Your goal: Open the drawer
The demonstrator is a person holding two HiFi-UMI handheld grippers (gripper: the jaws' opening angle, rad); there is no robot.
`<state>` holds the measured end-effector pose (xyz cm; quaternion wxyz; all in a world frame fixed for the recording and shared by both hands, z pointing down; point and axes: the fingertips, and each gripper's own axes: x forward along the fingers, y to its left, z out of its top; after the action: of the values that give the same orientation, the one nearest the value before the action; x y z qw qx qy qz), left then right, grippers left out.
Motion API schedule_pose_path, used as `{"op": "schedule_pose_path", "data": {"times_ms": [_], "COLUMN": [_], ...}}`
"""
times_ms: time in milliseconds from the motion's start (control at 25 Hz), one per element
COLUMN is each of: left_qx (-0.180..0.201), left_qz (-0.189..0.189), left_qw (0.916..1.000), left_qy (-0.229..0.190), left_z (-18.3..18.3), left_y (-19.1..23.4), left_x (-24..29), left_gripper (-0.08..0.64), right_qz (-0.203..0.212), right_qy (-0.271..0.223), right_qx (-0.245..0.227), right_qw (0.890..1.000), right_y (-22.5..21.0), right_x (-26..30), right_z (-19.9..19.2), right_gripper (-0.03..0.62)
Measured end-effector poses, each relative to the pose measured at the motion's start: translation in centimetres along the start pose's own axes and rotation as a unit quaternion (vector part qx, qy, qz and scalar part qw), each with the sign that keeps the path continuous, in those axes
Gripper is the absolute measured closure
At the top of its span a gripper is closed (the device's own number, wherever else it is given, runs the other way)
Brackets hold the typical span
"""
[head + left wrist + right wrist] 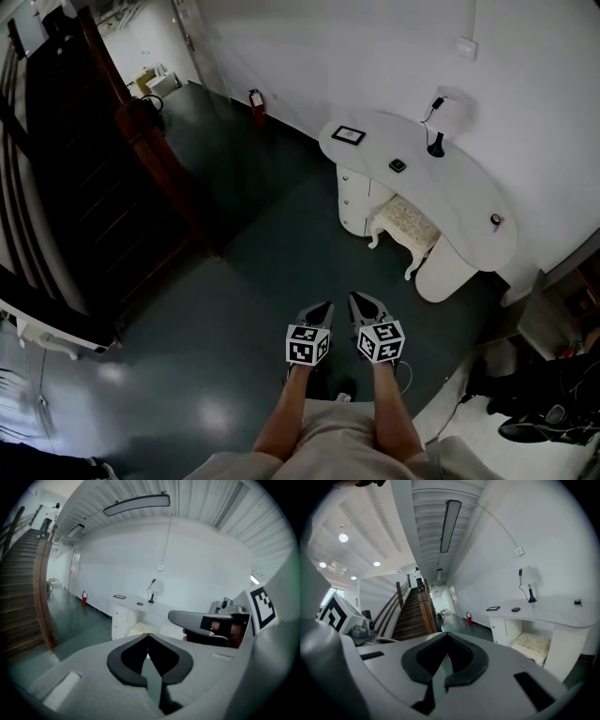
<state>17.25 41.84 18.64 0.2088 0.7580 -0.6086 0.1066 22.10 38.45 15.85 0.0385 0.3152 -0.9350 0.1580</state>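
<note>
Lobby-type hall, office or public building. Dark glossy floor (234, 281), bare white walls. Wide wooden staircase (84, 169) at 10 o'clock. Fire extinguisher (256, 105) by the wall at 12. Curved white table (450, 202) on drawer unit (354, 192) at 2. Long strip ceiling light (451, 524).

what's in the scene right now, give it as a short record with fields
place: dark floor, stairs at left, white desk by the wall
on desk: lamp, frame
under desk: stool
drawers: under the desk's left end in the head view, look shut
left gripper: jaws shut, empty
right gripper: jaws shut, empty
task: not begun, both grippers well short of the desk
</note>
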Motion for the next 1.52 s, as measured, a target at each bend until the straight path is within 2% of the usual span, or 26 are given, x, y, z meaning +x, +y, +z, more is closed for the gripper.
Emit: {"op": "schedule_pose_path", "data": {"times_ms": [120, 440, 680, 880, 1040, 1160, 1320, 1520], "left_qx": [-0.006, -0.014, -0.028, -0.044, -0.028, -0.022, -0.028, -0.054], "left_qz": [-0.007, -0.021, -0.032, -0.05, -0.066, -0.074, -0.088, -0.086], "left_qw": [0.9999, 0.9997, 0.9991, 0.9975, 0.9972, 0.997, 0.9954, 0.9939], "left_qy": [0.005, 0.006, -0.01, -0.025, -0.023, -0.005, 0.025, 0.042], "left_z": [-0.5, 1.8, 6.5, 10.9, 13.1, 13.5, 12.7, 11.9], "left_y": [0.0, 2.7, 7.1, 9.8, 12.7, 15.6, 19.1, 22.9], "left_x": [0.7, 5.9, 9.5, 13.1, 14.7, 16.1, 17.0, 18.4], "left_gripper": [0.551, 0.551, 0.551, 0.551, 0.551, 0.551, 0.551, 0.551], "right_qz": [-0.021, -0.077, -0.09, -0.104, -0.119, -0.128, -0.16, -0.202], "right_qy": [0.008, 0.054, 0.065, 0.051, 0.053, 0.05, 0.03, 0.059], "right_qx": [0.022, 0.026, 0.021, 0.031, 0.056, 0.078, 0.15, 0.126], "right_qw": [1.0, 0.995, 0.994, 0.993, 0.99, 0.987, 0.975, 0.969], "right_y": [-1.3, -6.6, -8.4, -10.8, -11.0, -11.3, -12.3, -13.1], "right_x": [0.0, 3.6, 8.1, 11.6, 15.2, 18.3, 20.7, 22.3], "right_z": [-1.1, -2.1, 0.0, 2.9, 3.1, 3.3, 2.7, 2.0], "right_gripper": [0.577, 0.577, 0.577, 0.577, 0.577, 0.577, 0.577, 0.577]}}
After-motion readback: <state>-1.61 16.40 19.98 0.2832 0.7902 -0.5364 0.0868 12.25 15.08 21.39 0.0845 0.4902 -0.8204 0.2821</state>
